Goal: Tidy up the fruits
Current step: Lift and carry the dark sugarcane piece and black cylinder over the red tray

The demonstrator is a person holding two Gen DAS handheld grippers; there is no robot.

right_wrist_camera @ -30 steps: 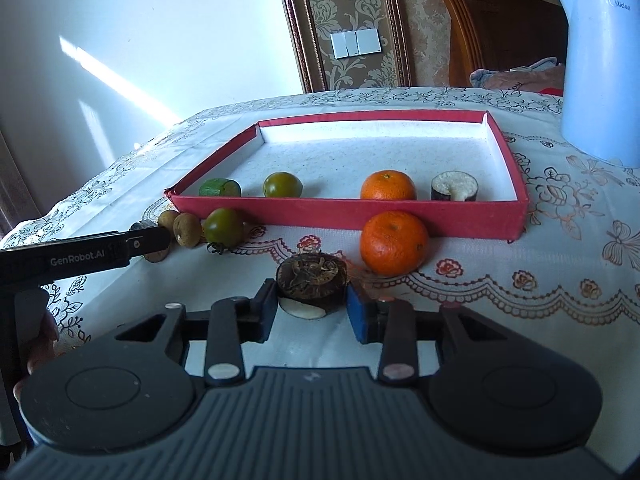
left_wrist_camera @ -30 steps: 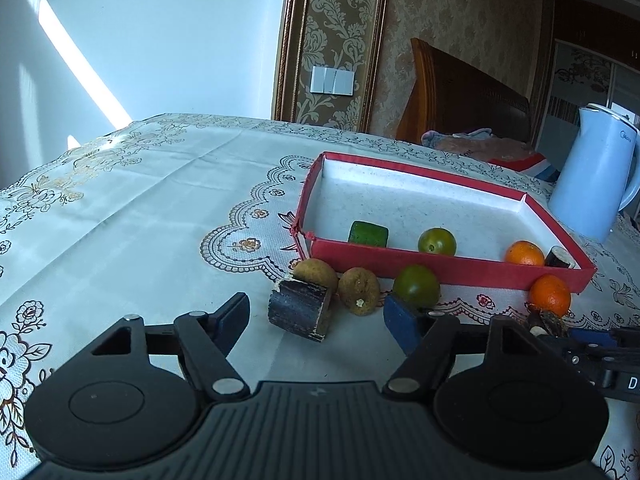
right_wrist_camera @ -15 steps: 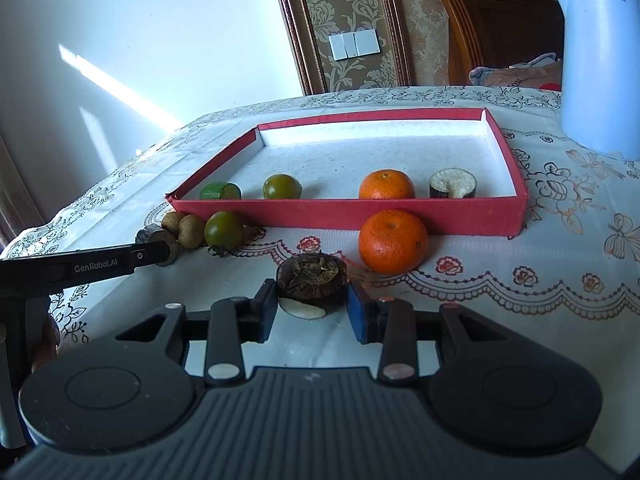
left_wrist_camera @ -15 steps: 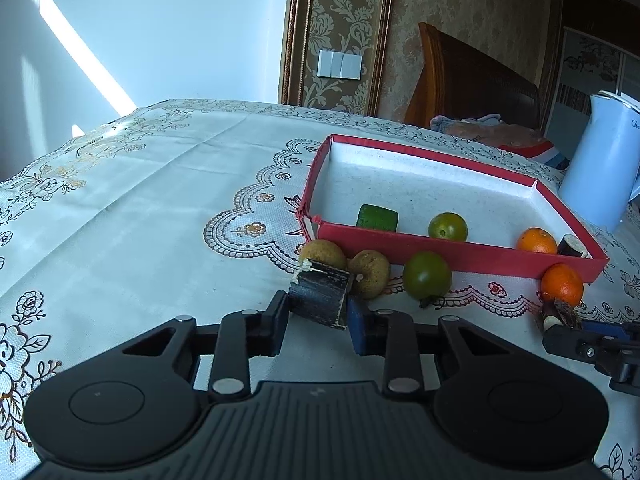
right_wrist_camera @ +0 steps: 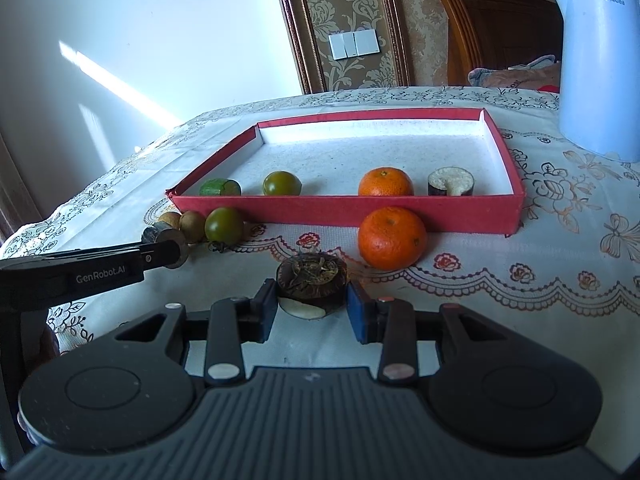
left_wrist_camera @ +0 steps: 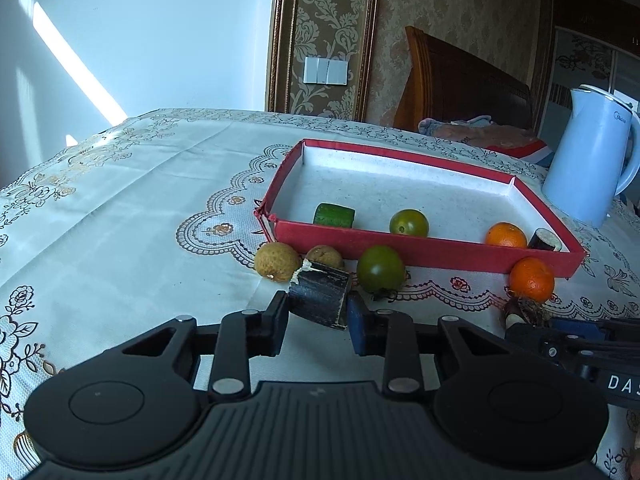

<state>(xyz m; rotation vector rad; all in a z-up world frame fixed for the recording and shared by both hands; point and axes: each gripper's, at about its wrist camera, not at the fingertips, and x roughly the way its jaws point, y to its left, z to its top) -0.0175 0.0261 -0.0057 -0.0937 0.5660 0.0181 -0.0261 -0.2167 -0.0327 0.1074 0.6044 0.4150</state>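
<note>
Both grippers' jaws clamp dark fruit pieces: left gripper [left_wrist_camera: 318, 316], right gripper [right_wrist_camera: 312, 306].

The box [right_wrist_camera: 348, 212] is sitting on the table [right_wrist_camera: 560, 280]. Four fruits are lying in a row inside it, along its near wall. More fruits are lying just in front of it. The kettle [right_wrist_camera: 596, 64] is standing behind, to the right.

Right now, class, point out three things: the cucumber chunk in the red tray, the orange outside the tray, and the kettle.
cucumber chunk [left_wrist_camera: 334, 215]: left wrist view, green skin.
orange outside the tray [right_wrist_camera: 391, 237]: right wrist view, front of peel.
kettle [right_wrist_camera: 598, 68]: right wrist view, pale blue body.
</note>
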